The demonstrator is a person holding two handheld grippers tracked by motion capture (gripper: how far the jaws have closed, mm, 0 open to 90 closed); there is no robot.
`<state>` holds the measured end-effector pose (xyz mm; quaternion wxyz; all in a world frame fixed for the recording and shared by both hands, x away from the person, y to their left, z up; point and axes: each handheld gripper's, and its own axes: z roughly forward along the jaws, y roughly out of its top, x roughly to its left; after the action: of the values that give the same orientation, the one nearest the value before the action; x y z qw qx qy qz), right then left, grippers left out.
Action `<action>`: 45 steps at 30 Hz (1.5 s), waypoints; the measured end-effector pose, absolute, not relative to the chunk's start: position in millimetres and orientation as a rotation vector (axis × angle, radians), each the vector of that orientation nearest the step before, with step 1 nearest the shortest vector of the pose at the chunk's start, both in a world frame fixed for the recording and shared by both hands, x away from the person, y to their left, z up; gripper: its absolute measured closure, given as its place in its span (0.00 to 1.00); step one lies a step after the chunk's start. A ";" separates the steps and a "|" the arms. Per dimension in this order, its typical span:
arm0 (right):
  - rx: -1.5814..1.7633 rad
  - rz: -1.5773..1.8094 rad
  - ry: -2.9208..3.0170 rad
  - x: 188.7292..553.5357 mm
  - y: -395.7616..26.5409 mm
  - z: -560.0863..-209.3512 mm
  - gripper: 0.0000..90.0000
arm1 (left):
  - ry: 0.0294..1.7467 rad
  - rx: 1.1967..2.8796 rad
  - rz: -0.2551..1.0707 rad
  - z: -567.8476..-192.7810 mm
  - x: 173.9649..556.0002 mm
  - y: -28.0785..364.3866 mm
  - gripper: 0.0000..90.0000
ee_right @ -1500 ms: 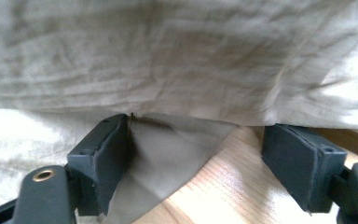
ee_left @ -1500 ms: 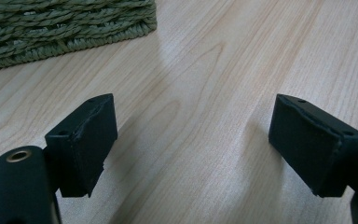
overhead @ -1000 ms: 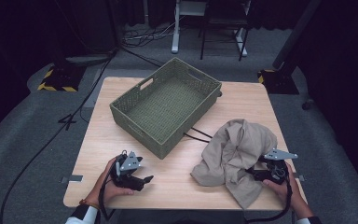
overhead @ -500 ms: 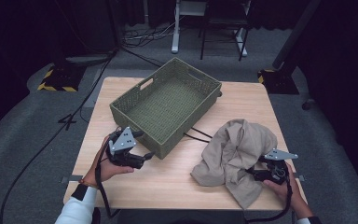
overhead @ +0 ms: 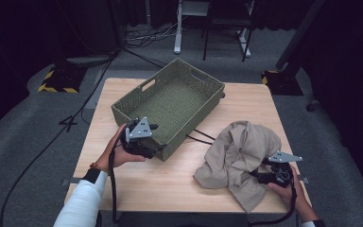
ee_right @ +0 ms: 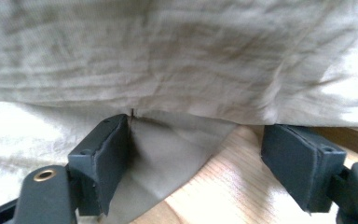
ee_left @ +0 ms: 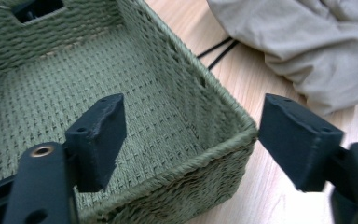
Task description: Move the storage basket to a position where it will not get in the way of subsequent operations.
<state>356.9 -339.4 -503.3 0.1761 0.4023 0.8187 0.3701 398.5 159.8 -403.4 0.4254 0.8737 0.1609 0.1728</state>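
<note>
A green woven basket (overhead: 187,136) stands on the wooden table (overhead: 170,187), turned at an angle. My left gripper (overhead: 157,140) hovers at its near wall. In the left gripper view the left gripper (ee_left: 191,121) is open and its jaws have just been closing a little. The basket's (ee_left: 205,156) near corner rim lies between them, untouched. A crumpled beige cloth (overhead: 238,149) lies at the right front. My right gripper (overhead: 259,175) rests at its edge. In the right gripper view the right gripper (ee_right: 196,140) is open, with a thin flap of the cloth (ee_right: 177,56) between the jaws.
Two black cables (overhead: 202,135) run on the table between basket and cloth. The cloth (ee_left: 307,46) lies beyond the basket corner in the left gripper view. Dark floor with cables and furniture legs (overhead: 177,28) surrounds the table.
My left gripper has risen from the table's front left and moved forward to the basket's near wall. The right gripper and the cloth have stayed put.
</note>
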 end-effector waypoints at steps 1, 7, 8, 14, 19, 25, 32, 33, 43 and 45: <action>1.139 1.048 2.319 356.8 -339.4 -503.3 0.26 | 0.398 2.195 0.409 -405.2 400.4 159.3 0.25; 1.139 1.048 2.319 356.4 -339.6 -503.3 0.26 | 0.382 2.250 0.344 -416.9 408.3 153.3 0.28; 1.138 1.048 2.318 356.4 -339.5 -503.3 0.26 | 0.376 2.285 0.343 -420.6 408.9 149.8 0.31; 1.138 1.048 2.319 356.4 -339.6 -503.3 0.26 | 0.351 2.330 0.364 -426.9 413.4 142.1 0.29; 1.138 1.048 2.319 356.3 -339.6 -503.3 0.26 | 0.306 2.321 0.317 -428.4 419.4 145.0 0.31; 1.137 1.049 2.320 356.2 -339.7 -503.3 0.26 | 0.358 2.314 0.332 -428.8 421.2 141.6 0.31; 1.136 1.049 2.321 355.7 -339.8 -503.3 0.26 | 0.463 2.296 0.378 -428.8 421.2 142.4 0.30; 1.136 1.049 2.321 355.7 -339.9 -503.2 0.26 | 0.479 2.292 0.404 -428.8 420.0 142.6 0.30; 1.135 1.049 2.323 355.5 -340.0 -503.2 0.26 | 0.636 2.227 0.543 -428.2 399.1 158.6 0.32; 1.135 1.049 2.323 355.5 -340.0 -503.2 0.26 | 0.643 2.225 0.530 -427.6 395.5 160.4 0.32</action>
<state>355.5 -340.0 -503.2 0.1750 0.4004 0.8198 0.3701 395.5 160.4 -427.6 0.3737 0.8686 0.2510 0.2070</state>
